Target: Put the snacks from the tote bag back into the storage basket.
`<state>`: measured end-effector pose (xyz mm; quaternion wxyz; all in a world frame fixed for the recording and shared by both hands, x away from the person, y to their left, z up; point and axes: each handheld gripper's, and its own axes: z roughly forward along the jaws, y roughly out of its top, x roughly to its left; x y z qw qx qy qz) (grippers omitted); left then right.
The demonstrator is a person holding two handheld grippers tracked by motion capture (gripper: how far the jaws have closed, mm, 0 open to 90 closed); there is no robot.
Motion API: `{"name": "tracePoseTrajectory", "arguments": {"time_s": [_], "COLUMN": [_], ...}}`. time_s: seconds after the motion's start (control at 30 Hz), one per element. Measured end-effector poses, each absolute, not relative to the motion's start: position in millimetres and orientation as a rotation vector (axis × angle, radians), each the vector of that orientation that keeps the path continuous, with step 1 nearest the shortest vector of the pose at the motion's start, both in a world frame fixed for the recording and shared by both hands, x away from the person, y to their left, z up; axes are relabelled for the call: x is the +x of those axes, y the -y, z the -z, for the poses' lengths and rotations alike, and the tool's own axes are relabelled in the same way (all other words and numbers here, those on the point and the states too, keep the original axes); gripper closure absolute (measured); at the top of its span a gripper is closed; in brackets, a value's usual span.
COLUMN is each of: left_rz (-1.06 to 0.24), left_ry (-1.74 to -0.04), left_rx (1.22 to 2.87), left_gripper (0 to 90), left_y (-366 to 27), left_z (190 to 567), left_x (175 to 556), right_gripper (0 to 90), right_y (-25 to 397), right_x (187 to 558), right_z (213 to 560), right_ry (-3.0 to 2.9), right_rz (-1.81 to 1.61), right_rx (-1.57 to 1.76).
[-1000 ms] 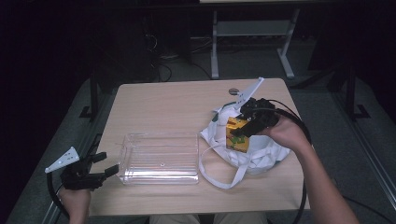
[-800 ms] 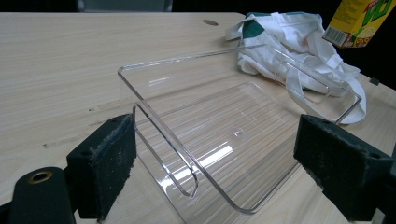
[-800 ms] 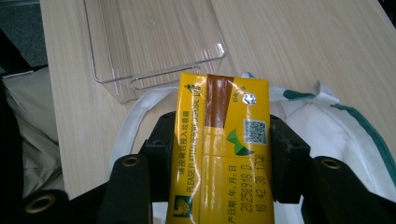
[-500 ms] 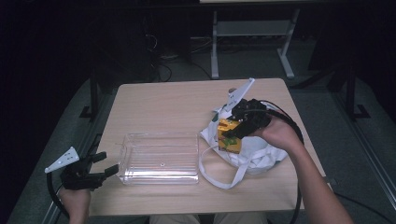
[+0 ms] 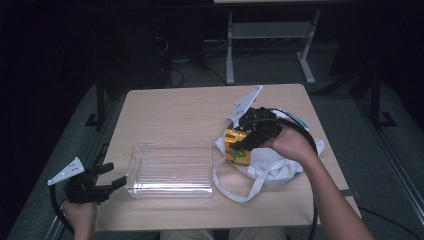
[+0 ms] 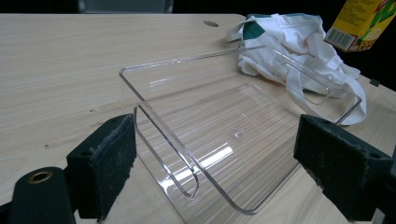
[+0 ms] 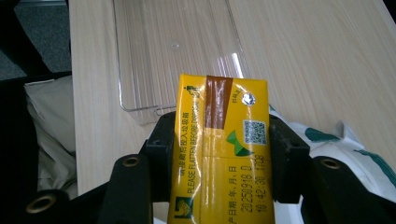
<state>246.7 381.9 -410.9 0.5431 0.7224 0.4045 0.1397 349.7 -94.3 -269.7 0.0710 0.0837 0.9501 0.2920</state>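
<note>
A yellow drink carton (image 5: 237,147) hangs just above the white cloth bag (image 5: 272,162) at the table's right side, and my right gripper (image 5: 248,140) is shut on it. In the right gripper view the carton (image 7: 220,154) stands between the two black pads (image 7: 287,156), its top with the foil hole facing the clear plastic tray (image 7: 175,51). The tray (image 5: 171,170) lies left of the bag. My left gripper (image 5: 111,176) stands open at the table's front left edge, by the tray's left end. In the left gripper view the tray (image 6: 233,140) lies between the wide-apart pads (image 6: 105,158), with the bag (image 6: 299,51) and carton (image 6: 364,23) beyond.
The wooden table (image 5: 180,112) is bare across its far half. A metal stand (image 5: 270,35) and cables sit on the dark floor beyond the table. The bag's strap (image 5: 240,192) loops toward the front edge.
My right gripper has carried the carton leftward, from over the bag's middle to its left rim. The left gripper has stayed in place.
</note>
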Motion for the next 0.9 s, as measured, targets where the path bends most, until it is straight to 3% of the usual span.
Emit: {"name": "tracePoseTrajectory", "arguments": {"time_s": [0.9], "left_rz": [-0.331], "left_ry": [-0.961], "left_rx": [1.711], "left_gripper": [12.7], "left_y": [-382.9], "left_z": [410.9], "left_x": [246.6], "right_gripper": [51.8], "right_y": [52.9], "right_x": [335.3], "right_z": [263.7], "right_ry": [-2.893], "right_rz": [-0.899], "right_rx": [0.117]}}
